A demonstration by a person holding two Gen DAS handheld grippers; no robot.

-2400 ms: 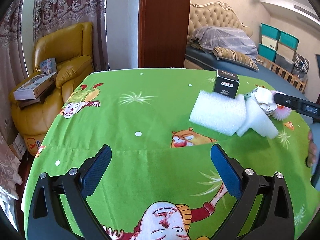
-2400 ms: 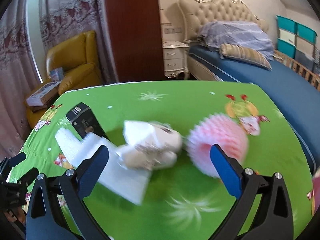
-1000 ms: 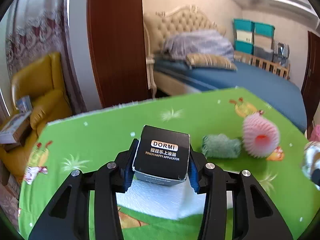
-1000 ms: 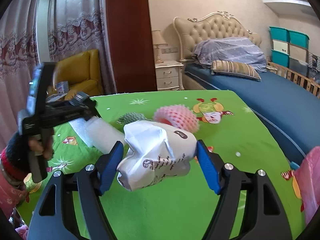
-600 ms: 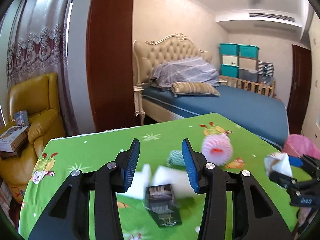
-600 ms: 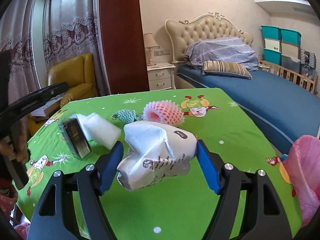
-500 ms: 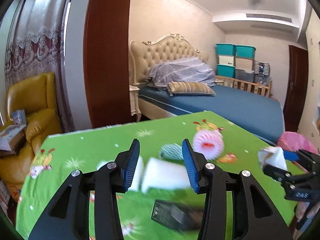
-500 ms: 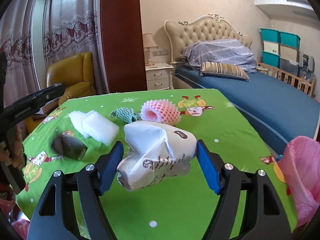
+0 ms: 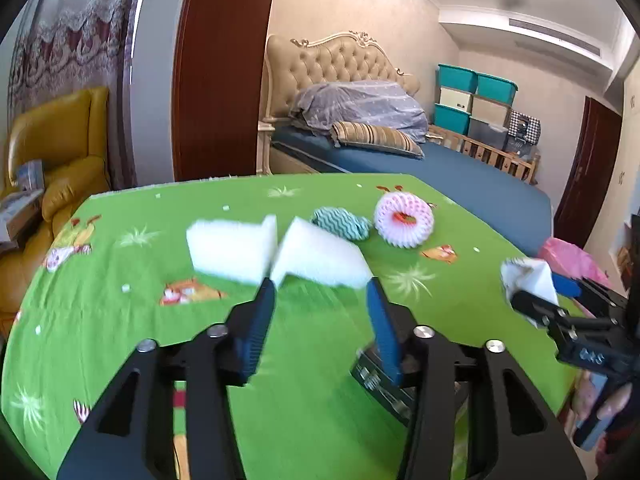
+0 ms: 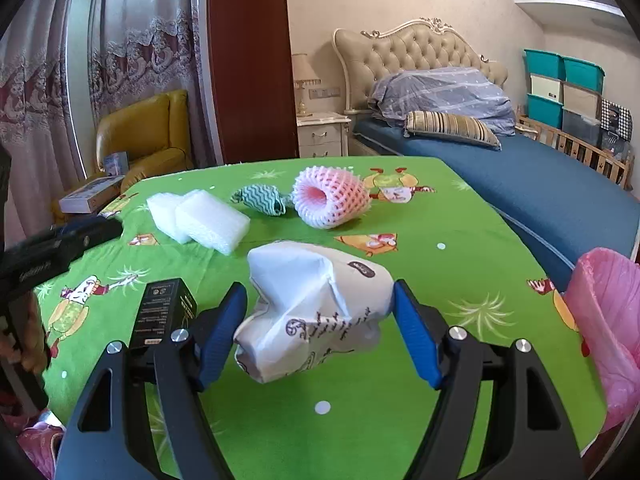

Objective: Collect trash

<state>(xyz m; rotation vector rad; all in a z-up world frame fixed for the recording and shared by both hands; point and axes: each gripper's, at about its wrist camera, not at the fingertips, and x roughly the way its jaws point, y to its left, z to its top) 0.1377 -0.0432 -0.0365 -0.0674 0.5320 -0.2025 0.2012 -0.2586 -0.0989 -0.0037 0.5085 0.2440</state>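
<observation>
My right gripper point(image 10: 320, 312) clenches the crumpled white paper bag point(image 10: 316, 312). My left gripper point(image 9: 320, 312) is released, empty; black box point(image 10: 164, 312) lies on the green tablecloth point(image 10: 460, 280).

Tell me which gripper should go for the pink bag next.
Right. The right gripper already clamps the crumpled paper bag, and the pink bag hangs just to its right. The left gripper is empty and farther away.
</observation>
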